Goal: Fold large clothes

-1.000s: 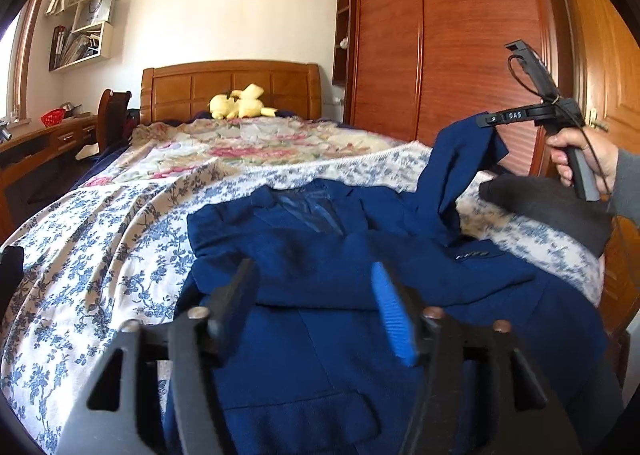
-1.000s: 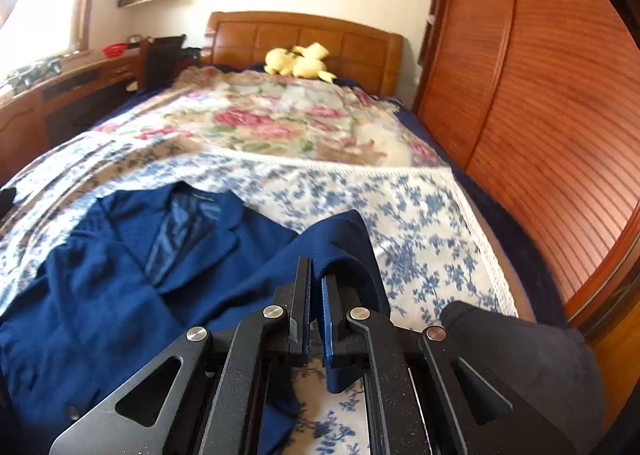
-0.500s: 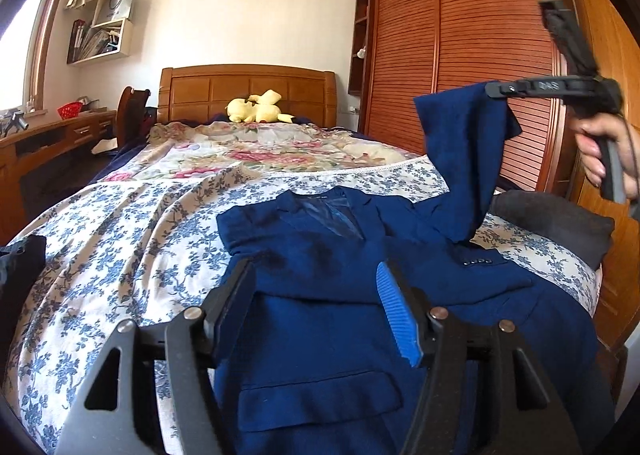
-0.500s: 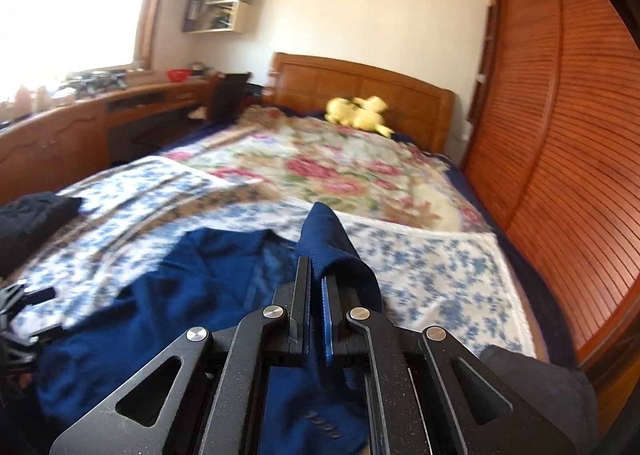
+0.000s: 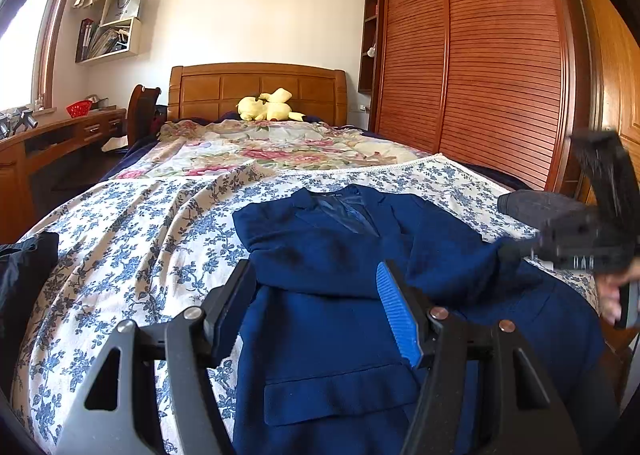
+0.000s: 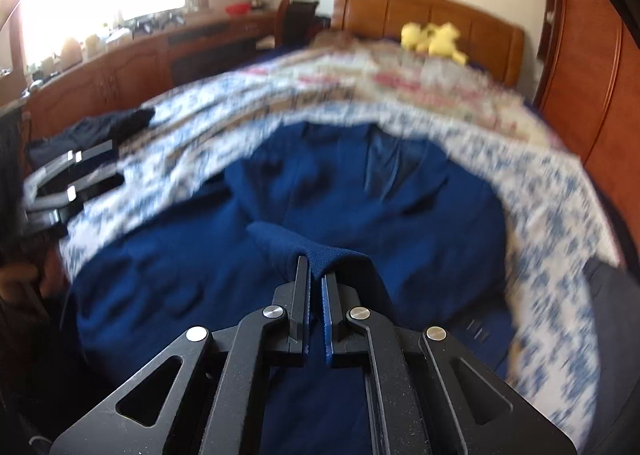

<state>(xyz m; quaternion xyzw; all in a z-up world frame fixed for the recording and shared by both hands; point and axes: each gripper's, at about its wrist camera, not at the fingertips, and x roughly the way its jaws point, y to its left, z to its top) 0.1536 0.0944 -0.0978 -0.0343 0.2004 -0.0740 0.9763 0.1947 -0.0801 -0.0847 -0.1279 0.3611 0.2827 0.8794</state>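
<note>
A navy blue blazer (image 5: 344,263) lies front up on the flowered bedspread (image 5: 132,231), collar toward the headboard; it also shows in the right wrist view (image 6: 360,191). My right gripper (image 6: 315,275) is shut on the blazer's right sleeve (image 6: 288,243) and holds it low over the blazer's chest. In the left wrist view that gripper (image 5: 516,251) is blurred at the right, the sleeve (image 5: 460,259) draped across the body. My left gripper (image 5: 316,287) is open and empty, just above the blazer's lower front.
A dark grey garment (image 5: 544,211) lies at the bed's right edge, and a dark one (image 5: 24,271) at the left edge. A yellow plush toy (image 5: 268,109) sits by the headboard. A wooden wardrobe (image 5: 480,67) stands on the right, a desk (image 5: 52,143) on the left.
My right gripper has swung the held sleeve down from high at the right to low across the blazer's chest. My left gripper has stayed open over the lower front.
</note>
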